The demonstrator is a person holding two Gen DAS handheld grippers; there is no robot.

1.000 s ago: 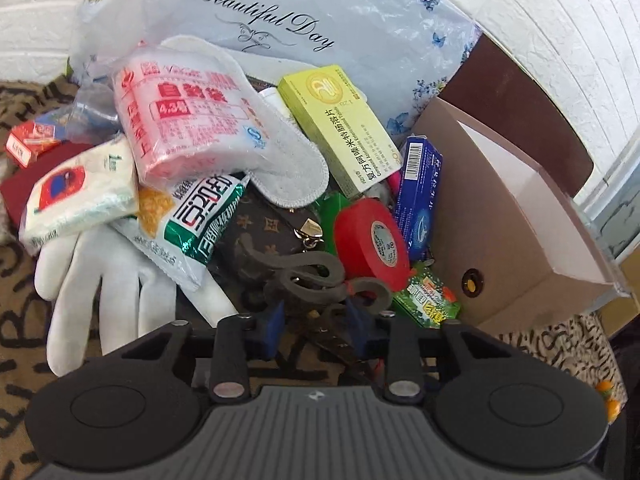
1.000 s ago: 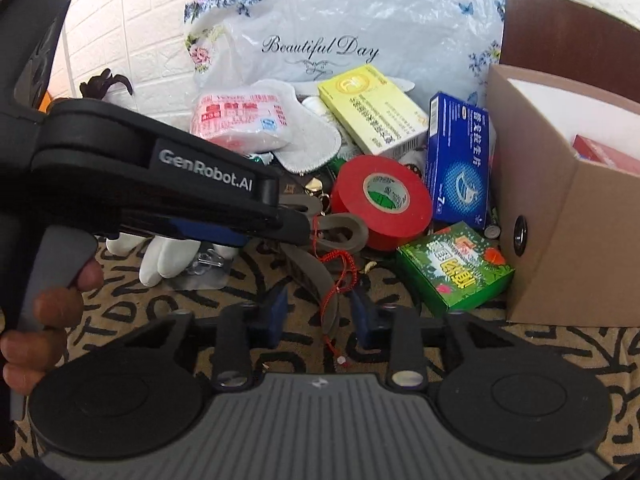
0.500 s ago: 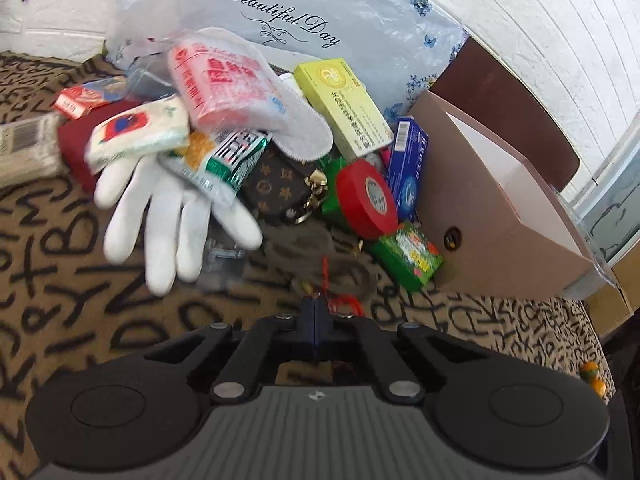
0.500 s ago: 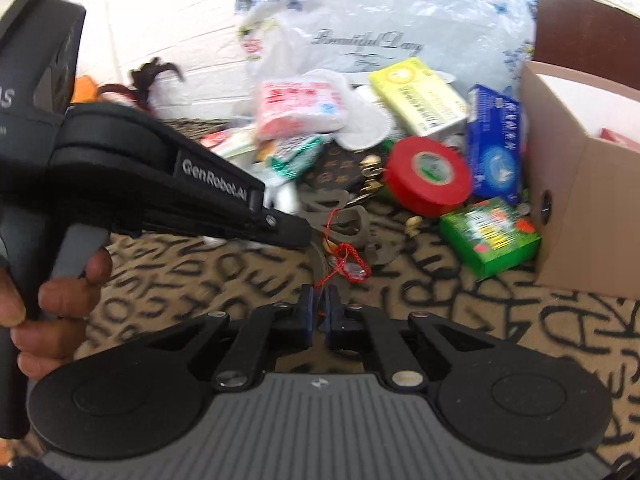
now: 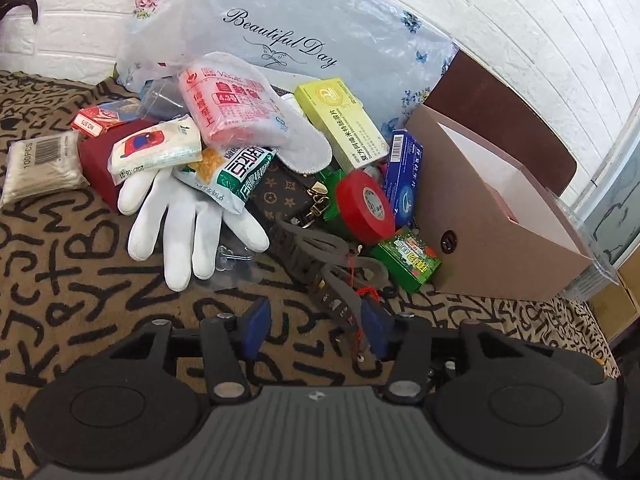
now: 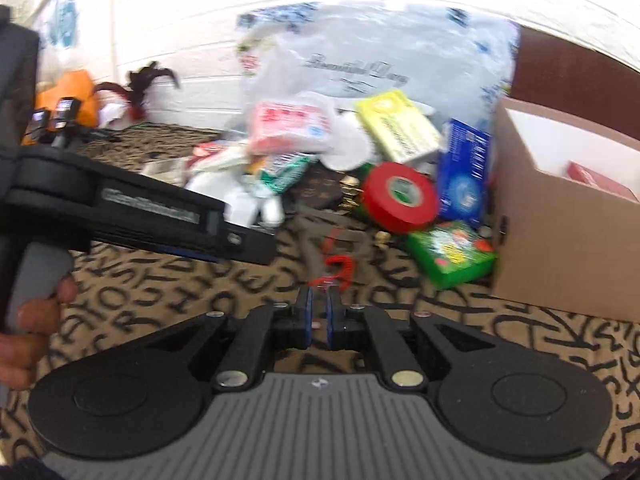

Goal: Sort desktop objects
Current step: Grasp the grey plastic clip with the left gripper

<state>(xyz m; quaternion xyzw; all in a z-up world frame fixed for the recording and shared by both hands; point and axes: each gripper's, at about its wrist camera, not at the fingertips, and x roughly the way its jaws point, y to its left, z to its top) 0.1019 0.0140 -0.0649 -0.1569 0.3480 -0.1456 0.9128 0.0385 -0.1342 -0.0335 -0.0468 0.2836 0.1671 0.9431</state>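
A heap of small items lies on the patterned cloth: a white glove (image 5: 188,220), a red tape roll (image 5: 365,210), a green box (image 5: 408,258), a yellow box (image 5: 344,122), a blue box (image 5: 404,176) and a grey strap with a red cord (image 5: 340,276). My left gripper (image 5: 316,328) is open just in front of the strap, whose end lies between its fingers. My right gripper (image 6: 318,312) is shut on the red cord (image 6: 338,270) of the strap. The left gripper also shows in the right wrist view (image 6: 248,242), left of the cord.
A brown cardboard box (image 5: 492,216) stands open at the right, with a red packet inside (image 6: 600,178). A flowered plastic bag (image 5: 288,28) leans on the white brick wall behind the heap. A cotton-swab pack (image 5: 38,168) lies at the far left.
My left gripper has opened and sits low before the strap. My right gripper stays shut on the red cord and has pulled back from the heap.
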